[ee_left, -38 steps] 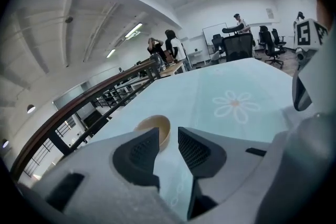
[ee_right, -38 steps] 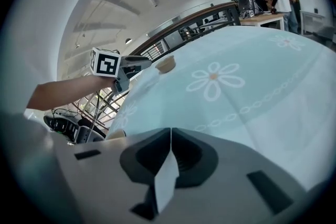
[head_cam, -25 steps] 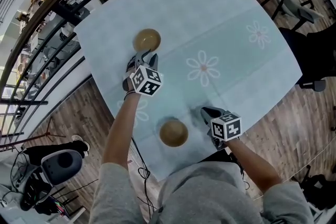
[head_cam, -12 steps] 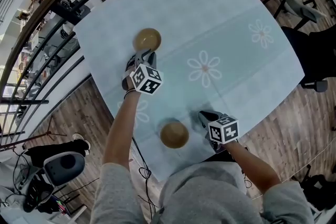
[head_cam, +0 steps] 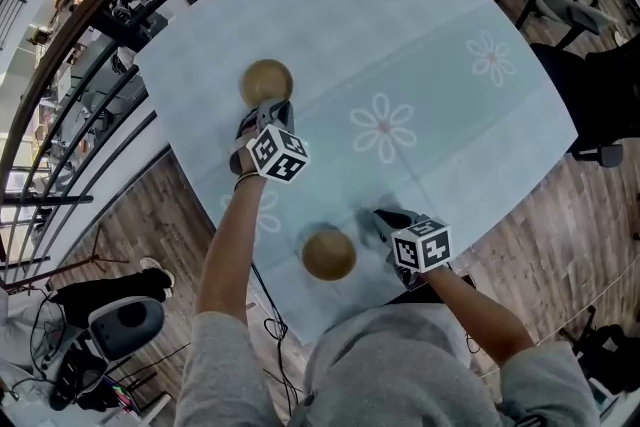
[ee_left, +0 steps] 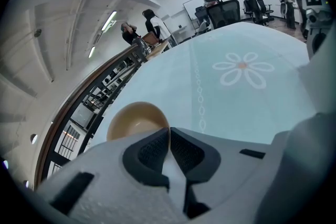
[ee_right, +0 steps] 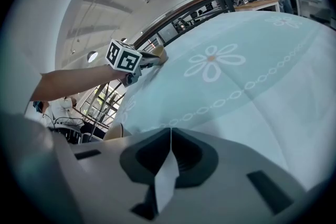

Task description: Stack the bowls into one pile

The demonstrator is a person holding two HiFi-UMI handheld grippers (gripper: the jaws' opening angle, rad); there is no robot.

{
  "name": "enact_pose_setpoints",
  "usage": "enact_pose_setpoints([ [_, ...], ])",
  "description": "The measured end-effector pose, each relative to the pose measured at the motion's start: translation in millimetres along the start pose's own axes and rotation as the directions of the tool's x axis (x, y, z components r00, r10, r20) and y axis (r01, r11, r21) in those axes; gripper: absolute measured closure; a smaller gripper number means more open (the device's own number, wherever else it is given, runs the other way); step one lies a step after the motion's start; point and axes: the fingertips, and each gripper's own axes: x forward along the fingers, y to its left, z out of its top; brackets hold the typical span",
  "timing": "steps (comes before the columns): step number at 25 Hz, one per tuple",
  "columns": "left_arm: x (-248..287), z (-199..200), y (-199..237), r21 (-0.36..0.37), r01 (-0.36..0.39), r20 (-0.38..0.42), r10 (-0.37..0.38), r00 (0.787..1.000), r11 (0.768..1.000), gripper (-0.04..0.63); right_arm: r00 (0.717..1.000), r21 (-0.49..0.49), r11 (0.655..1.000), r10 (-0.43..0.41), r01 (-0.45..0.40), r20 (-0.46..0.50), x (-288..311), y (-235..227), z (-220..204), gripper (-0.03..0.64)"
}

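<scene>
Fingers (ee_left: 149, 152) of the left gripper (ee_left: 169, 129) are closing on the far bowl's (head_cam: 266, 79) rim, the right gripper's (ee_right: 170, 131) rest together, empty, beside the near bowl (head_cam: 329, 254), so the 2 are not yet stacked.

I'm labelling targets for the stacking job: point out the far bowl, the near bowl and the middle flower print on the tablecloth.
far bowl (head_cam: 267, 81): head view, middle of the bowl.
near bowl (head_cam: 329, 254): head view, middle of the bowl.
middle flower print (head_cam: 384, 128): head view, its pink centre.
</scene>
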Motion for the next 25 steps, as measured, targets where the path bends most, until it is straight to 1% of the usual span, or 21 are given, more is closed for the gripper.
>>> enact_pose_setpoints([
  [3, -7.0, 1.2, -2.7, 0.011, -0.007, 0.0, 0.007, 1.0, 1.0, 0.571, 1.0, 0.011, 1.0, -0.004, 0.004, 0.011, -3.9, -4.7, 1.6, 0.586],
  [6, -20.6, -0.1, -5.9, 0.008, 0.0, 0.001, 0.0, 1.0, 1.0, 0.571, 1.0, -0.002, 1.0, -0.007, 0.007, 0.016, -8.6, -5.6, 3.4, 0.586],
  [9, -37.2, -7.4, -16.0, 0.012, 0.013, -0.002, -0.013, 1.0, 1.0, 0.571, 1.0, -0.015, 1.0, -0.015, 0.015, 0.024, -13.6, -6.4, 2.1, 0.586],
  [12, -61.8, -18.0, -24.5, 0.012, 0.018, 0.0, -0.018, 1.0, 1.0, 0.571, 0.999, -0.007, 1.0, -0.03, 0.03, 0.045, -19.4, -5.3, 1.9, 0.586],
  [15, -90.8, -22.0, -38.6, -0.03, 0.019, 0.03, -0.018, 0.999, 0.999, 0.571, 0.996, -0.026, 0.998, -0.049, 0.051, 0.068, -27.9, -11.0, 9.6, 0.586],
  [17, -111.4, -20.7, -55.2, -0.046, 0.026, 0.059, -0.024, 0.998, 0.999, 0.571, 0.995, -0.041, 0.997, -0.059, 0.063, 0.084, -35.9, -17.5, 15.2, 0.586],
  [21, -156.4, -19.5, -92.8, -0.051, 0.067, 0.106, -0.062, 0.992, 0.996, 0.571, 0.989, -0.053, 0.994, -0.094, 0.1, 0.111, -55.1, -26.6, 17.6, 0.586],
  [25, -192.2, -8.3, -117.0, -0.063, 0.107, 0.148, -0.097, 0.984, 0.992, 0.571, 0.983, -0.059, 0.99, -0.117, 0.126, 0.144, -71.5, -34.0, 23.0, 0.586],
])
